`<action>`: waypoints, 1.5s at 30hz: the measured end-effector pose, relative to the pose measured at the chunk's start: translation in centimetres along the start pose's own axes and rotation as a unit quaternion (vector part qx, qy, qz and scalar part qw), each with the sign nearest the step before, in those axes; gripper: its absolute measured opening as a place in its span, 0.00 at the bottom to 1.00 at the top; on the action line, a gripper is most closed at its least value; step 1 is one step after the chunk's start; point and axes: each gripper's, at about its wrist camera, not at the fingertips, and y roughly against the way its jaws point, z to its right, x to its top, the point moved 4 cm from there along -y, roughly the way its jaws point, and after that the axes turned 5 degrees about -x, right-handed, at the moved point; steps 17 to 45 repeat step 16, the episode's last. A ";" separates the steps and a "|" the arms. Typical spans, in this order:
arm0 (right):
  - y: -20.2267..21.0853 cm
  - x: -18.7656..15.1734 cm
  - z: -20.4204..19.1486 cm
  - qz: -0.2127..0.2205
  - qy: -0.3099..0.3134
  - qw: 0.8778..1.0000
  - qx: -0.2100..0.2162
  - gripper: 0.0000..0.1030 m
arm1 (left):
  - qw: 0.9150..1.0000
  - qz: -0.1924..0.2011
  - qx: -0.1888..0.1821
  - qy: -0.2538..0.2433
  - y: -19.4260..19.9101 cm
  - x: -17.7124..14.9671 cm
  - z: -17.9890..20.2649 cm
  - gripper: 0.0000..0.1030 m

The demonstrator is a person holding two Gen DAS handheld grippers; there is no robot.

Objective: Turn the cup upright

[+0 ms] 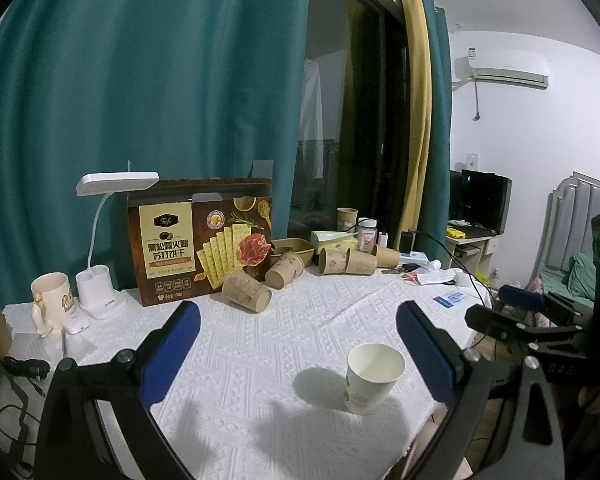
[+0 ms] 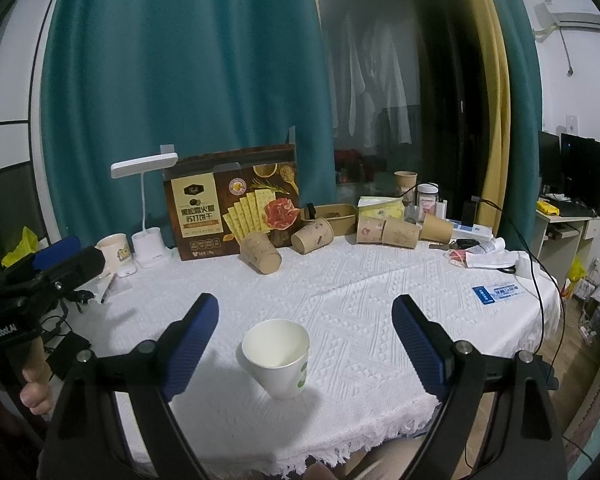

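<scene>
A white paper cup [image 1: 374, 378] with a green print stands upright, mouth up, on the white tablecloth [image 1: 260, 360]. My left gripper [image 1: 298, 312] is open, and the cup sits low between its blue pads, nearer the right one, touching neither. In the right wrist view the same cup [image 2: 276, 360] stands closer to the left pad of my open right gripper [image 2: 305, 306], also untouched. Each gripper shows at the edge of the other's view.
Several brown paper cups [image 2: 260, 252] lie on their sides at the back, in front of a cracker box [image 2: 232, 208]. A white desk lamp [image 1: 100, 280] and a mug [image 1: 50, 300] stand back left. A blue card [image 2: 496, 292] and a cable lie right. The fringed table edge [image 2: 300, 452] is near.
</scene>
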 end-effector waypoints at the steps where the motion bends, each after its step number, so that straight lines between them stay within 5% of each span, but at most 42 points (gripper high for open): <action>1: 0.0 0.0 0.0 0.000 0.000 1.000 0.000 0.84 | 1.000 0.000 0.000 0.000 0.0 0.0 0.0 0.96; 45: -0.4 -0.5 0.3 -0.004 -0.001 1.000 0.000 0.84 | 1.000 -0.006 0.003 0.005 -0.1 -0.7 0.0 0.96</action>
